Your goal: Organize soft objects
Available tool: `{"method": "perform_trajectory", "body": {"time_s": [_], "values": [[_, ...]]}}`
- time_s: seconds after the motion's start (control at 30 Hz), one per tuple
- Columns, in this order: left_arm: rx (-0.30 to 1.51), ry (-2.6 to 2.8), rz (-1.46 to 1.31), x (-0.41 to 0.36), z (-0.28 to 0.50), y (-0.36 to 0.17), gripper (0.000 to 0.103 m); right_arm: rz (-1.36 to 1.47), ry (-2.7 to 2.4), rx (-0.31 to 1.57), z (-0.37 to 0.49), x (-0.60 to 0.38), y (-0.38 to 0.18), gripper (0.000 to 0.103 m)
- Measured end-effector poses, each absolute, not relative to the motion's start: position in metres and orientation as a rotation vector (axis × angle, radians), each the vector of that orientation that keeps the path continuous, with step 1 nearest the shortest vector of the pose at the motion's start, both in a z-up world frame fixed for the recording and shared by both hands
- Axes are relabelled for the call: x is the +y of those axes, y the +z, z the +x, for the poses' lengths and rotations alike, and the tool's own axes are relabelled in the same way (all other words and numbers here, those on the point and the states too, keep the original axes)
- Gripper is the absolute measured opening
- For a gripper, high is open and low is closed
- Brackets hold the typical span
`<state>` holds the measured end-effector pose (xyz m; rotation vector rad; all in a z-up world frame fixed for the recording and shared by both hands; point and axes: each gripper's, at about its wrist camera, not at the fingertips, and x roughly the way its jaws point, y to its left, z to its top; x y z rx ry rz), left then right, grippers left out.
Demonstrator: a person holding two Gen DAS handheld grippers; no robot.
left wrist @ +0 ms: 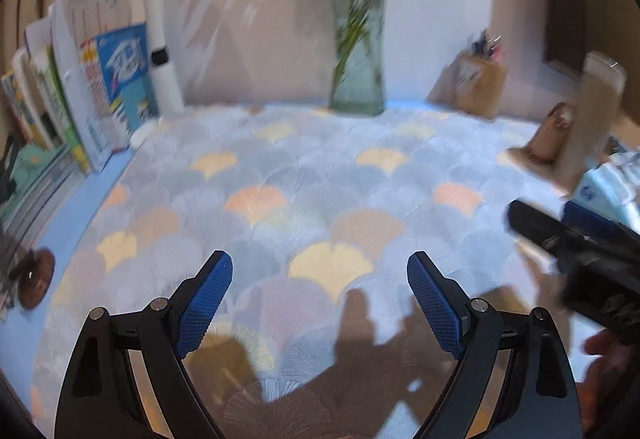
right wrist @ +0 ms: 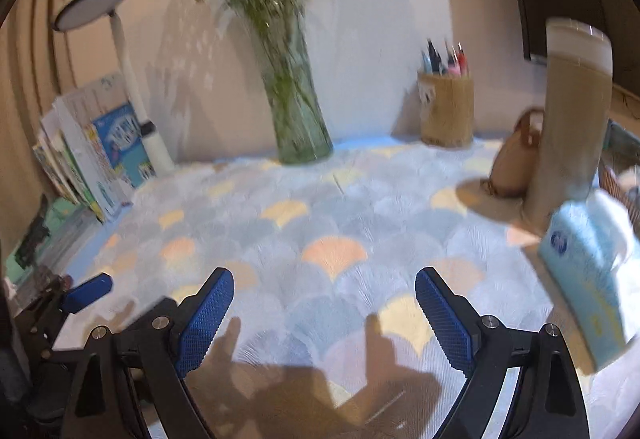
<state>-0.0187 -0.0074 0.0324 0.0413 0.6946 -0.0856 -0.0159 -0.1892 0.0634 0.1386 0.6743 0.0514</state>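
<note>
A light blue soft tissue pack point(right wrist: 588, 279) lies at the right of the fan-patterned tablecloth point(right wrist: 320, 207); it also shows at the right edge of the left wrist view point(left wrist: 608, 191). My right gripper point(right wrist: 324, 319) is open and empty, low over the cloth, with the pack to its right. My left gripper point(left wrist: 320, 311) is open and empty over the middle of the cloth. The right gripper's black body point(left wrist: 576, 259) shows at the right of the left wrist view. One blue fingertip of the left gripper point(right wrist: 86, 293) shows at the left of the right wrist view.
A glass vase with green stems point(right wrist: 296, 111) stands at the back by the wall. A pen holder point(right wrist: 446, 107), a tan bag point(right wrist: 516, 159) and a tall beige column point(right wrist: 568, 119) are at the back right. Books point(left wrist: 100, 87) and a white lamp point(right wrist: 120, 51) stand at the left.
</note>
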Motion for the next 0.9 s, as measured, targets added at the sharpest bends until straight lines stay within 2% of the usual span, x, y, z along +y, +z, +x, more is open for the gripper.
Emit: {"method": "perform_trajectory", "body": {"time_s": [0.9], "values": [[0.714,-0.042,-0.069,0.017,-0.012,0.029,0.089,0.037,0.052,0.653,-0.023,-0.171,0.062,0.092]]}}
